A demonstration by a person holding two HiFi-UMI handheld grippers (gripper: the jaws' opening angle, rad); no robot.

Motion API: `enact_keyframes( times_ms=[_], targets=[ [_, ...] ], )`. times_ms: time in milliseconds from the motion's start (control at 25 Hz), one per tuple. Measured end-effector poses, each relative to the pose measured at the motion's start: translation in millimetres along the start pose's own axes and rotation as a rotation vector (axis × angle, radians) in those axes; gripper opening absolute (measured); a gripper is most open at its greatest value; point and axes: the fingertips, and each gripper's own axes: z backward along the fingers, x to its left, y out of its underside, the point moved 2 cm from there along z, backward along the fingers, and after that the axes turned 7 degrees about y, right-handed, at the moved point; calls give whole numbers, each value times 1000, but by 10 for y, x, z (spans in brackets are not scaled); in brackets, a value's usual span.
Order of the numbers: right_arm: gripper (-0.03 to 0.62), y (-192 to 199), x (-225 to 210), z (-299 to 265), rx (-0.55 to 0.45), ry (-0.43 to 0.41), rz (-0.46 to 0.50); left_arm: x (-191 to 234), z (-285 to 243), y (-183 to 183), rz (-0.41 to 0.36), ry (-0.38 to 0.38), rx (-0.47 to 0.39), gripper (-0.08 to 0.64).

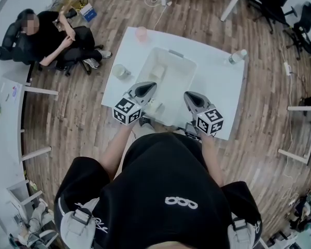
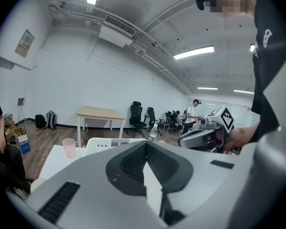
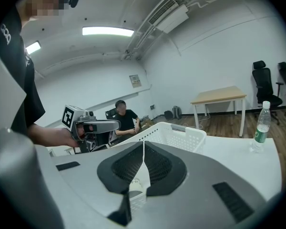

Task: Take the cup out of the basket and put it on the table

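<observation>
Left claw [image 1: 144, 88] and right claw [image 1: 189, 96] were both closed, empty, by the basket [image 1: 183, 56] at the table [image 1: 220, 90] front edge. I judged the cup [image 1: 154, 107] lay inside, near end. Risk: going in closed could tip it.
</observation>
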Motion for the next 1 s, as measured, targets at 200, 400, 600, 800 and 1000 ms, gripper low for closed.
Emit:
enact_keyframes(
  times_ms=[200, 400, 600, 800, 1000],
  targets=[
    [26, -68, -55, 17, -10, 15, 3, 33, -122, -10, -6, 7, 7, 8],
    [26, -53, -10, -26, -12, 7, 12, 45, -124, 36, 1, 19, 9, 8],
    [26, -47, -120, 99, -14, 38, 4, -41, -313, 17, -22, 53, 28, 8],
    [26, -48, -191, 181, -15, 83, -5, -19, -462, 59, -51, 87, 95, 9],
    [26, -38, -205, 213, -16, 120, -25, 81, -476, 127, -105, 83, 177, 9]
  ],
)
